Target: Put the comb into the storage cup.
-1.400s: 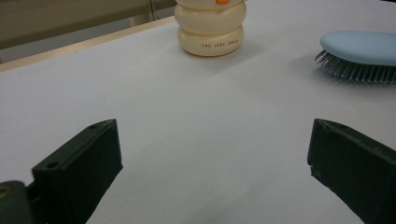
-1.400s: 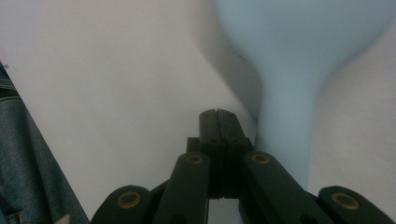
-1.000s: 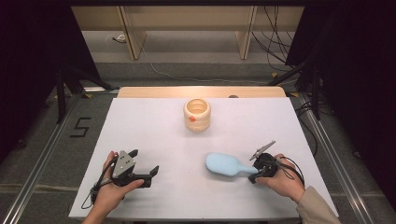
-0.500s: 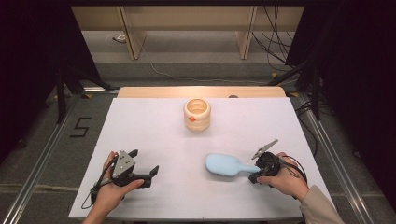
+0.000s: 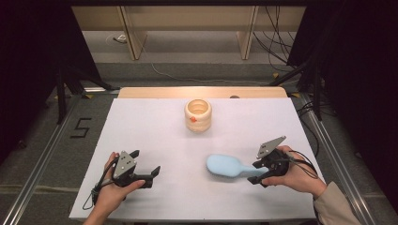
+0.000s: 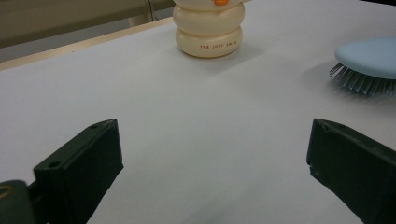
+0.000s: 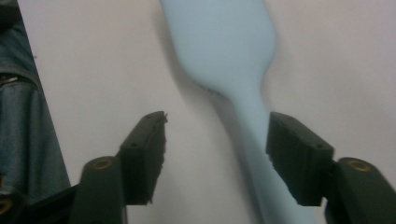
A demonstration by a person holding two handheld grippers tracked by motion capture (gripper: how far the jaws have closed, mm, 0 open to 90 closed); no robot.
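I'm just opening my right gripper off the pale blue hairbrush; left gripper gaping empty; cream ringed pot is reading "THE JUDY SWAN".

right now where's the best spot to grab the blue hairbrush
Take the hairbrush by its narrow handle, coming from above on the right gripper's side. It lies flat, bristles down, and the handle already sits between the open fingers.

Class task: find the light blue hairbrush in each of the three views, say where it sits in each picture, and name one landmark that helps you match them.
High view: the hairbrush lies right of centre on the white table, handle toward the right gripper.
Left gripper view: hairbrush head at the right edge, bristles down.
Right gripper view: hairbrush at top centre, handle running down between the open jaws.
Shared landmark: the cream ringed pot, also in the left gripper view.
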